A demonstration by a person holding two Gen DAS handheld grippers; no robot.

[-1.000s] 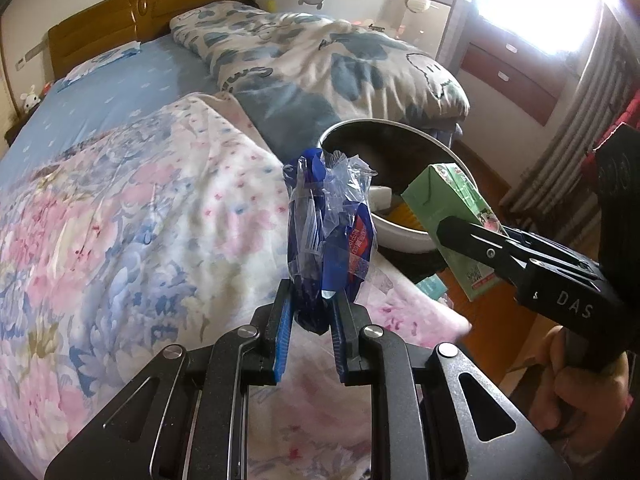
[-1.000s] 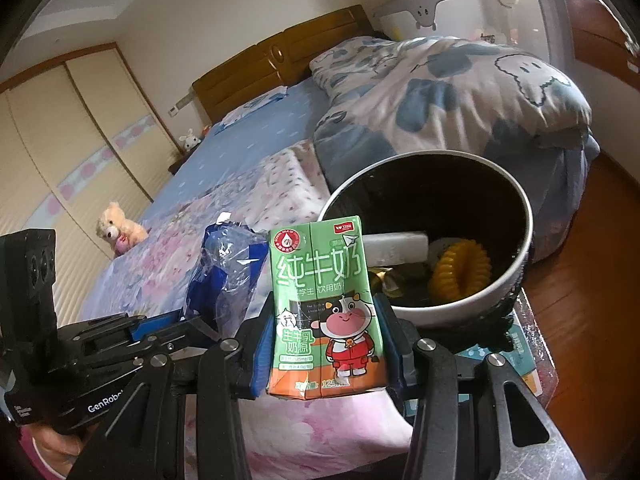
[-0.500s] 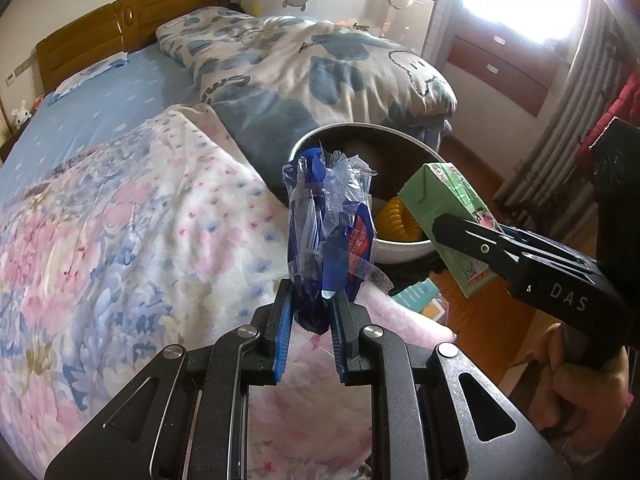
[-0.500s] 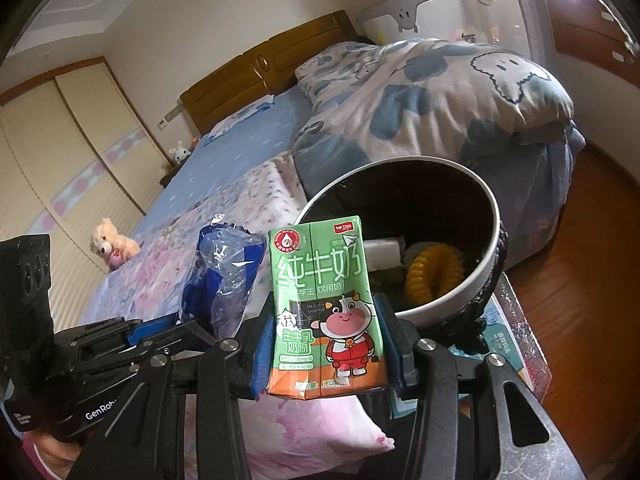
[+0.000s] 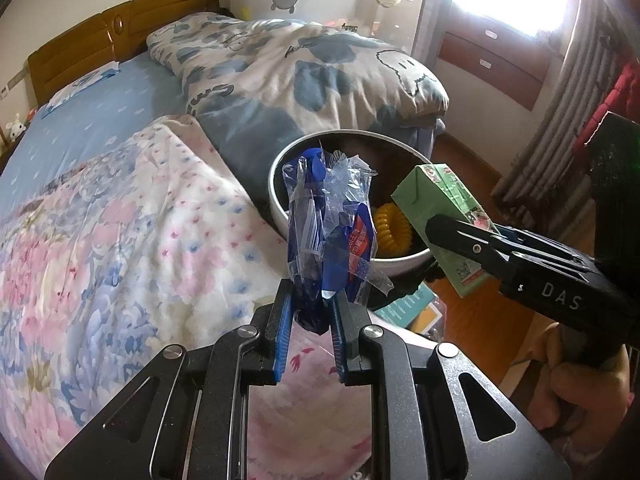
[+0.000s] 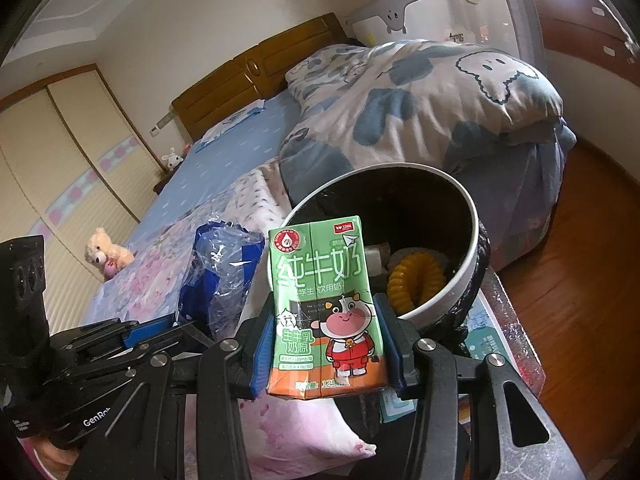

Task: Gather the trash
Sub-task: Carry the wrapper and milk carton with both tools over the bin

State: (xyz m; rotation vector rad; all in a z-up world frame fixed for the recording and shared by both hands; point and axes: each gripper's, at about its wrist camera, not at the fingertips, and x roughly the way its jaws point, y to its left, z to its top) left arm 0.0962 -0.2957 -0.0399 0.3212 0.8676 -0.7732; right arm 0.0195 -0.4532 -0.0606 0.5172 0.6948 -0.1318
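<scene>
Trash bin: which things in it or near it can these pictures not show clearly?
- Bin bottom: the milk carton covers it in the right wrist view, the plastic wrapper in the left.
- White item beside the yellow coil: mostly hidden by the carton.
- Papers under the bin: text too small.

You are standing in a home bedroom. A wide bed (image 5: 100, 128) with a blue sheet fills most of your view, backed by a wooden headboard (image 6: 256, 76), with a flowered quilt (image 5: 100, 240) spread over the near end and a bunched duvet (image 6: 420, 92) printed with cartoon clouds behind it. A teddy bear (image 6: 105, 255) sits on the bed, and a toy rabbit (image 6: 173, 157) stands beside the headboard. Sliding wardrobe doors (image 6: 60, 168) line one wall, curtains (image 5: 560, 120) hang by the bright window, and the floor (image 6: 588, 280) is polished wood.
</scene>
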